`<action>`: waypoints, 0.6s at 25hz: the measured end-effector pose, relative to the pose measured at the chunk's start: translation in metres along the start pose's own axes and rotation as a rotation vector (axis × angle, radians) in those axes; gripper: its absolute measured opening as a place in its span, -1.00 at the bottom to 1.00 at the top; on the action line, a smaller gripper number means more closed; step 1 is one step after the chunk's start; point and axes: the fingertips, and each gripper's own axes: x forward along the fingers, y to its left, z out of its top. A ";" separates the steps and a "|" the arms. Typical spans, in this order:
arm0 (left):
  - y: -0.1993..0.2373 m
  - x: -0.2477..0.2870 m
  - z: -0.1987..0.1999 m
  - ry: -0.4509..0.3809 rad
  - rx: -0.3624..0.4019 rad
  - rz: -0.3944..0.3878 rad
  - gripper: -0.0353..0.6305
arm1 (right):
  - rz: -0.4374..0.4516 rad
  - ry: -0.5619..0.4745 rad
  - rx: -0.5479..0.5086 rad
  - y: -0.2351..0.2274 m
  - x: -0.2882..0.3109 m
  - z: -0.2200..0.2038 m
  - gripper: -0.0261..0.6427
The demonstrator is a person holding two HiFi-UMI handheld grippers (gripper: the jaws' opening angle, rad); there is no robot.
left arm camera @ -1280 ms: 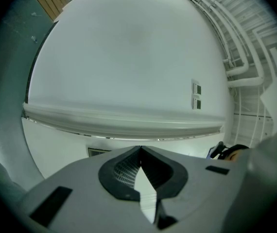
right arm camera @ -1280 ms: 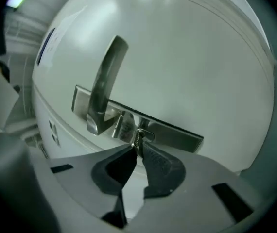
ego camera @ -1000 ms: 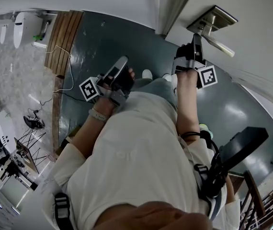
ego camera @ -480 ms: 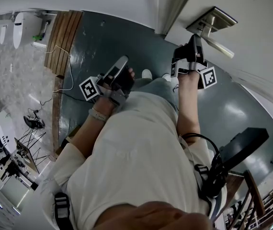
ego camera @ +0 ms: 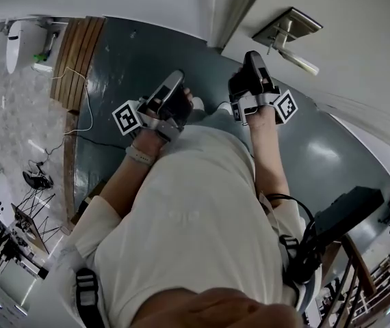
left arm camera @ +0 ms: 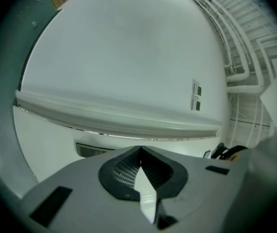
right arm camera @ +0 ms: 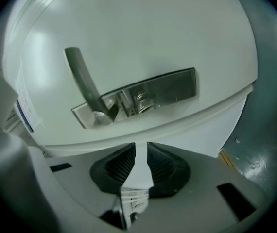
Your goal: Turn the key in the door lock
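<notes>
Lock plate (right arm camera: 138,97) with lever handle (right arm camera: 82,79) sits on the door (right arm camera: 143,28) at twelve o'clock from the right gripper (right arm camera: 141,148), with open air between. That gripper's jaws are narrowly parted and empty. The left gripper (left arm camera: 139,150), clenched on nothing, faces a white wall (left arm camera: 124,57).

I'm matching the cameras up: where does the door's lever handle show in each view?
Head view: lever handle at the upper right.
Left gripper view: not in it.
Right gripper view: upper left of centre.
Shared landmark: the metal lock plate behind the handle, seen in those two views only.
</notes>
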 end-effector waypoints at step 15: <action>-0.043 0.047 -0.112 -0.046 0.301 -0.142 -0.87 | 0.228 0.681 -0.433 0.132 -0.097 -0.044 -0.74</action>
